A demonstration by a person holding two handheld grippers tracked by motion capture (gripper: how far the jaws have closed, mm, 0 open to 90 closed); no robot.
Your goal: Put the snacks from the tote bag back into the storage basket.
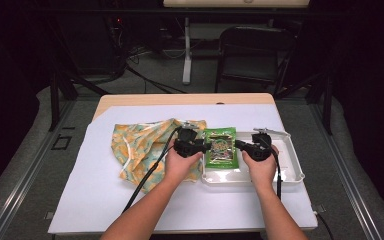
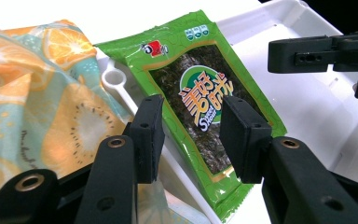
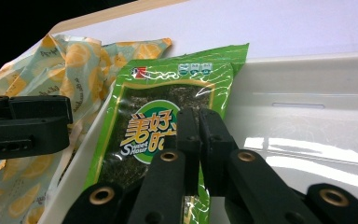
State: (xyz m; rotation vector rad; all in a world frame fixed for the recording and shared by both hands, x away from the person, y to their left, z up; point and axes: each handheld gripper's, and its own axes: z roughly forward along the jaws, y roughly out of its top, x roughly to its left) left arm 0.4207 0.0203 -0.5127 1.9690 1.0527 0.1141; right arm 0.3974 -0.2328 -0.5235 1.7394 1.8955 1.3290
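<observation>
Left gripper [image 1: 206, 145]: black body, two black jaws with flat rectangular pads, brass-ringed pivot holes along the links, small screw holes in the pads; a black cable [image 1: 147, 176] trails from it toward the near edge of the scene.
Right gripper [image 1: 240, 144]: same black build and brass-ringed pivots, black cable [image 1: 278, 175] behind.
Forearms bare, no sleeves.

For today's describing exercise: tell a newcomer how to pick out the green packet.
Start at the white tray at the table's right. Across its left edge, beside the fruit-print cloth, lies the green snack packet. It alone is glossy green, with a dark window and a round orange-lettered logo.
</observation>
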